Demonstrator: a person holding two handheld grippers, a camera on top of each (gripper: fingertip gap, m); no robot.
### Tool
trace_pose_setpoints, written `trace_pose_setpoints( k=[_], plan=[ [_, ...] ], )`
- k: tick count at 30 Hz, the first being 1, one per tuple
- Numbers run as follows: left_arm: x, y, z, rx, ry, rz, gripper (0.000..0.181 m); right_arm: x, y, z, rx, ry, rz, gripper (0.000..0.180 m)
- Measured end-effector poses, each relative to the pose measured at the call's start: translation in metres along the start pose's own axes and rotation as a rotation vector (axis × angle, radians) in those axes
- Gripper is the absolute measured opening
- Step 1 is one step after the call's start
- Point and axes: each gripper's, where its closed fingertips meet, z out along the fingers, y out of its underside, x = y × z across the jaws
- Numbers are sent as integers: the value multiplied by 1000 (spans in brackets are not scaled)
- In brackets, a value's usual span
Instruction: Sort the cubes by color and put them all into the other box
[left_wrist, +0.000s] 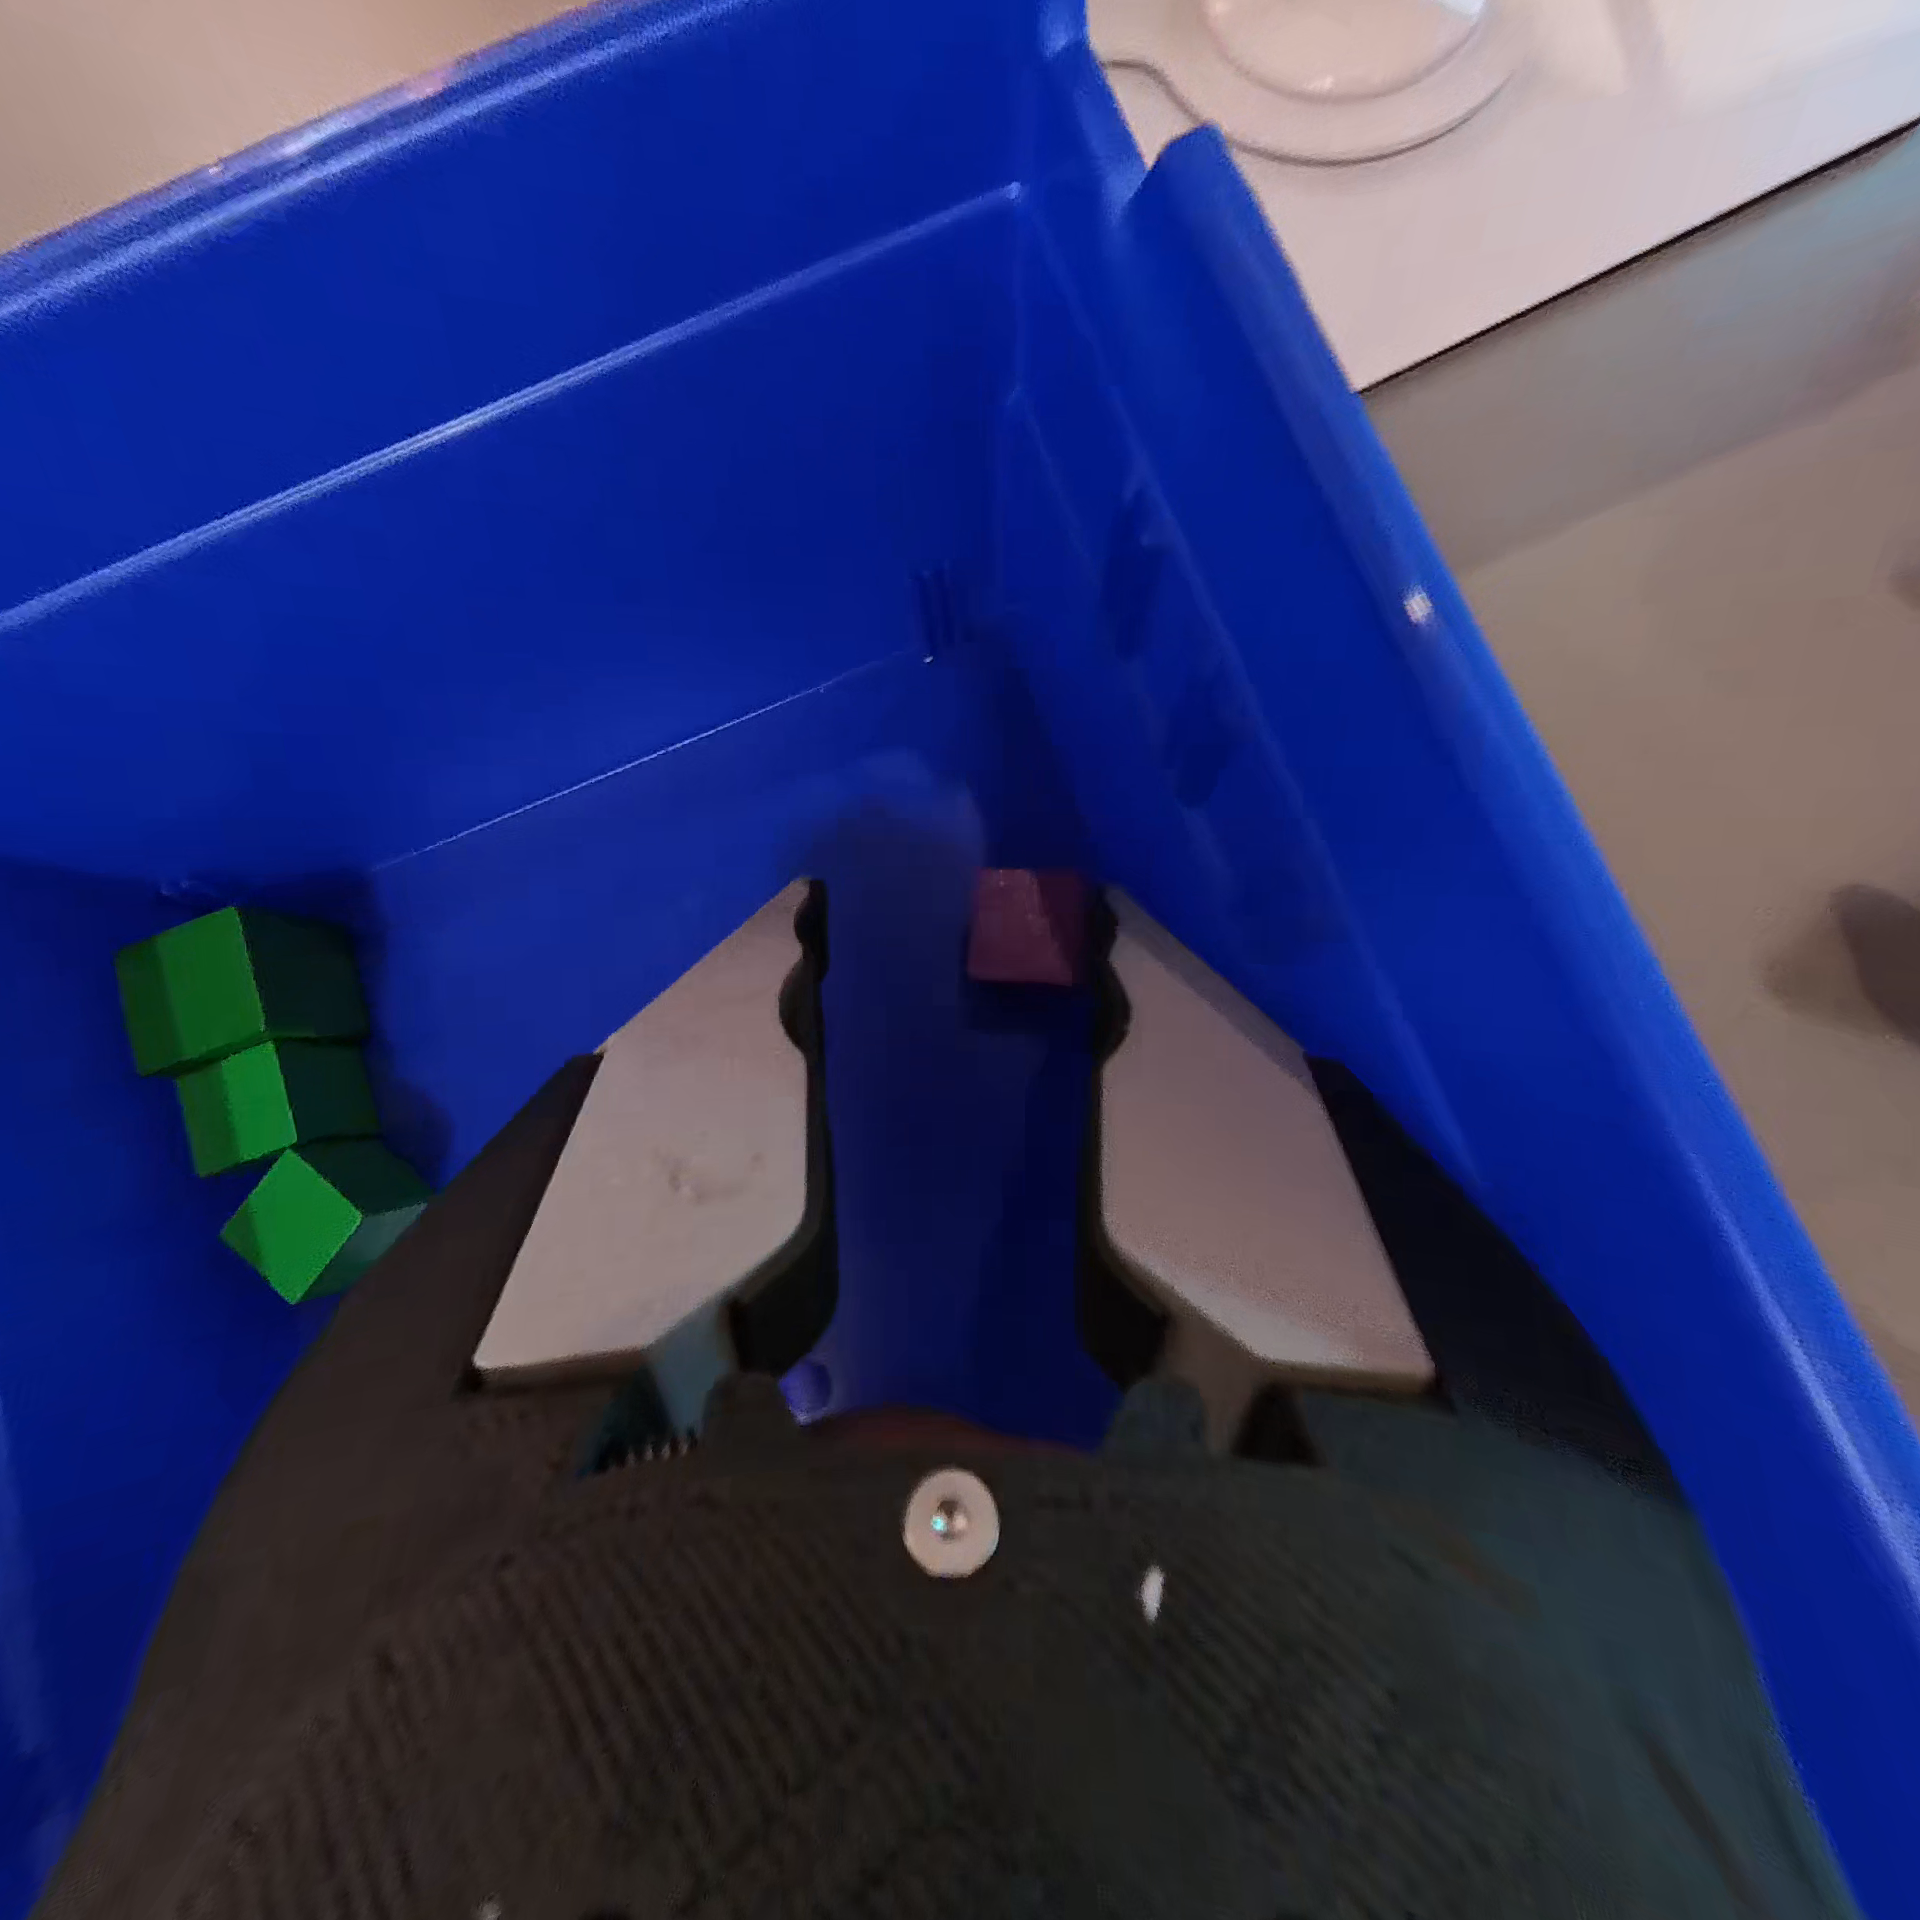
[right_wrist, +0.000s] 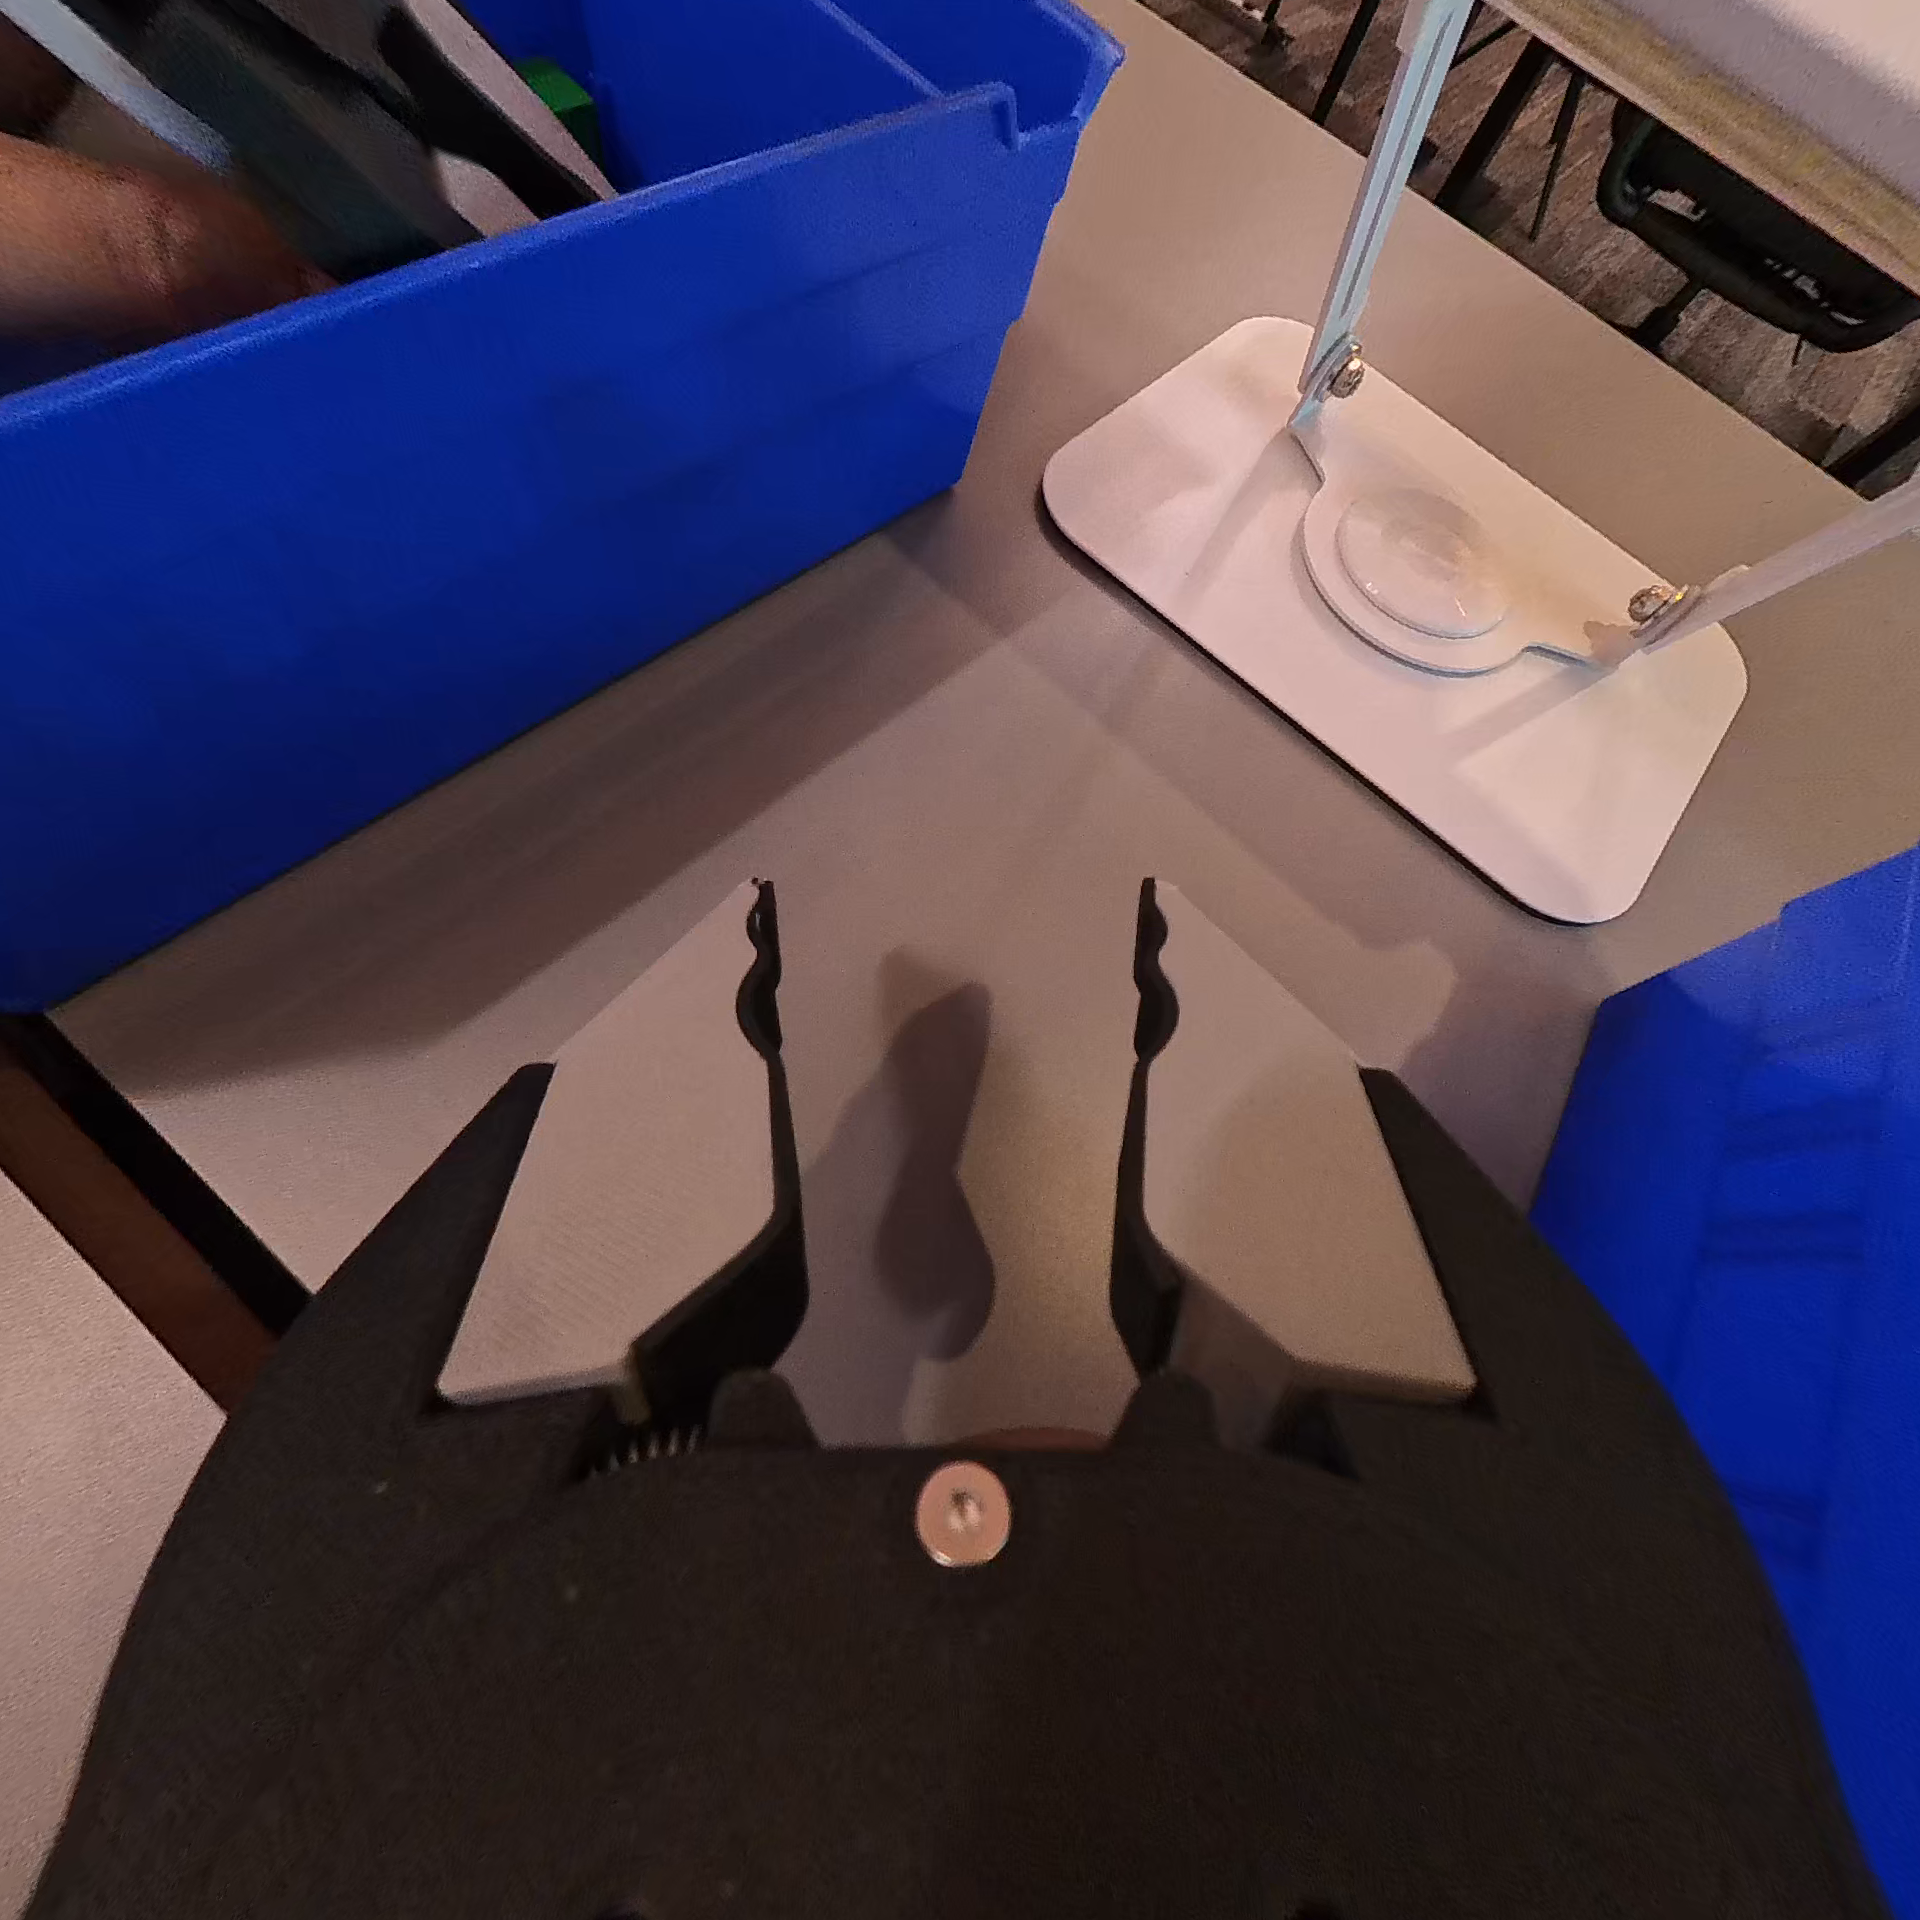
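Note:
In the left wrist view my left gripper (left_wrist: 956, 899) is inside a blue box (left_wrist: 623, 436), near its far right corner. Its jaws stand apart. A purple cube (left_wrist: 1027, 927) lies on the box floor between the fingertips, against the right one. Three green cubes (left_wrist: 249, 1081) lie together by the far wall on the left. My right gripper (right_wrist: 956, 891) is open and empty over the grey table (right_wrist: 935, 727). The same blue box (right_wrist: 468, 540) stands to its upper left, with a green cube (right_wrist: 556, 94) showing inside. A second blue box (right_wrist: 1766, 1299) is at the right edge.
A white lamp base (right_wrist: 1392, 623) with thin metal arms stands on the table ahead and to the right of my right gripper. A hand (right_wrist: 125, 239) and the other gripper reach into the blue box at upper left. The table's edge runs at lower left.

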Motion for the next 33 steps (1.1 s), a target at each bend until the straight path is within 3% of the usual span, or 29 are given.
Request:
trace_pose_setpoints(
  k=[6,13,18,22,26,33],
  plan=[
    [12,2,5,8,78,6,21,-3,-6,-4,20,6,-23,66],
    [19,0,-22,79,151,83,21,-2,-7,-5,31,8,-17,65],
    [0,-20,-45,236,5,113,21,-1,-10,-7,57,-25,39,63],
    [-4,-61,-91,562,-6,59,21,-2,-22,-13,133,-65,94,62],
    [16,-81,-130,806,158,63,21,-4,-39,-26,240,-115,137,60],
    [81,-78,-167,955,475,300,21,-16,-69,-57,430,-306,226,57]
  ],
)
